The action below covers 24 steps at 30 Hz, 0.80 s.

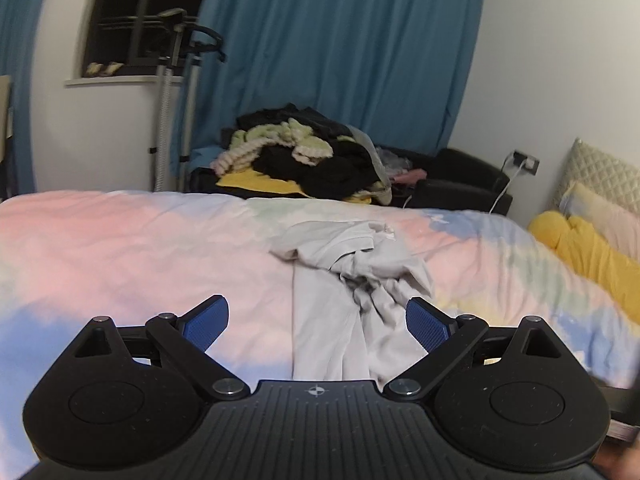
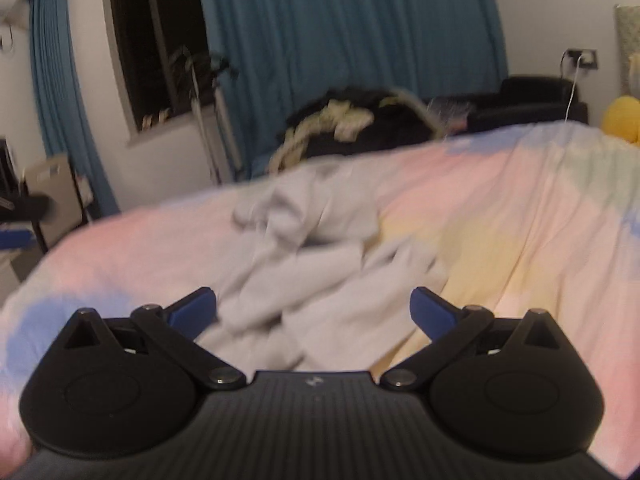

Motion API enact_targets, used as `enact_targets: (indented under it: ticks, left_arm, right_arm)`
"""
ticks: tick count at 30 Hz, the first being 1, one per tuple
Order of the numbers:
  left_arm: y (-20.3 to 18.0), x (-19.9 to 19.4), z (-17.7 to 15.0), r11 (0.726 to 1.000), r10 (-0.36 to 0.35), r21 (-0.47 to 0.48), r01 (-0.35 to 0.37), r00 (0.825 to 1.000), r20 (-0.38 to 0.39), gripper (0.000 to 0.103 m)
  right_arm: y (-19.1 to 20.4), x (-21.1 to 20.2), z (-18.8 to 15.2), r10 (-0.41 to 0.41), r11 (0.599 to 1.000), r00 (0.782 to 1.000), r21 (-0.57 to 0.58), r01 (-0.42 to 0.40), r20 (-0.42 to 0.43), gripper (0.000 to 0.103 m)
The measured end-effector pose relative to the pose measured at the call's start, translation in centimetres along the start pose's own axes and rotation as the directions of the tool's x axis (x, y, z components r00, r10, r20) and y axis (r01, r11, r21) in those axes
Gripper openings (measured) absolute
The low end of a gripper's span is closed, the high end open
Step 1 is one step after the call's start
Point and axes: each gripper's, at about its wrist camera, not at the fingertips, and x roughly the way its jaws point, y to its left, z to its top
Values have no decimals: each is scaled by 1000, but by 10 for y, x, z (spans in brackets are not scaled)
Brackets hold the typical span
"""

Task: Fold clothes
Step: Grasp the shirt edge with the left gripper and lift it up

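While lying crumpled on the pastel bedspread [image 1: 120, 248], pale grey garment [image 1: 352, 280] stretching lengthwise toward both cameras. Left gripper [image 1: 317, 322] hovering above its near end, blue pads [image 1: 206, 322] spread wide apart, gripping nothing. Right gripper [image 2: 313, 312] likewise hanging over the bunched cloth, jaws parted and empty, view blurred. Heaped dark and cream clothes [image 1: 304, 152] sitting beyond the bed's far edge, before teal curtains [image 1: 340, 48]. Yellow cushion [image 1: 580, 244] resting at right.
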Motion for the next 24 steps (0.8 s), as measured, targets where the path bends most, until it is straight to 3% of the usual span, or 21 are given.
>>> enact_targets:
  ticks: [2,6,11,15,17,18,19,20,21,24]
  left_arm:
    - [-2,40,9,1000,8,21,-8,1000,-21,97]
    - [-6,118,18,996,45,76,-41,998,-50,96]
    - [-10,203,12,991,75,120,-62,992,-103,90]
    - [-18,251,12,975,91,209,-72,992,-84,88]
    - [-22,266,15,967,93,244,-74,993,-67,79]
    - [-22,270,17,968,78,245,-57,994,-74,63]
    - [-23,272,19,969,65,242,-42,994,-87,36]
    - [-24,274,21,971,51,239,-26,994,-101,21]
    - [-25,273,23,972,38,235,-12,994,-105,13]
    - [-25,243,33,977,-30,207,46,997,-78,10]
  right_arm:
    - [-6,-6,6,-27,1000,999,4,27,39,103]
    - [-18,0,14,-33,999,999,16,33,28,103]
    - [-27,6,28,-22,1000,997,-4,22,79,103]
    - [-40,18,23,-2,999,998,49,-1,66,103]
    - [-44,26,19,9,998,999,64,-12,45,103]
    - [-45,30,16,14,998,999,67,-17,38,103]
    - [-45,33,14,19,997,999,70,-21,30,103]
    - [-45,35,12,26,997,999,73,-27,23,103]
    - [-45,35,11,32,997,999,76,-33,19,103]
    - [-41,36,10,42,997,999,69,-44,33,103]
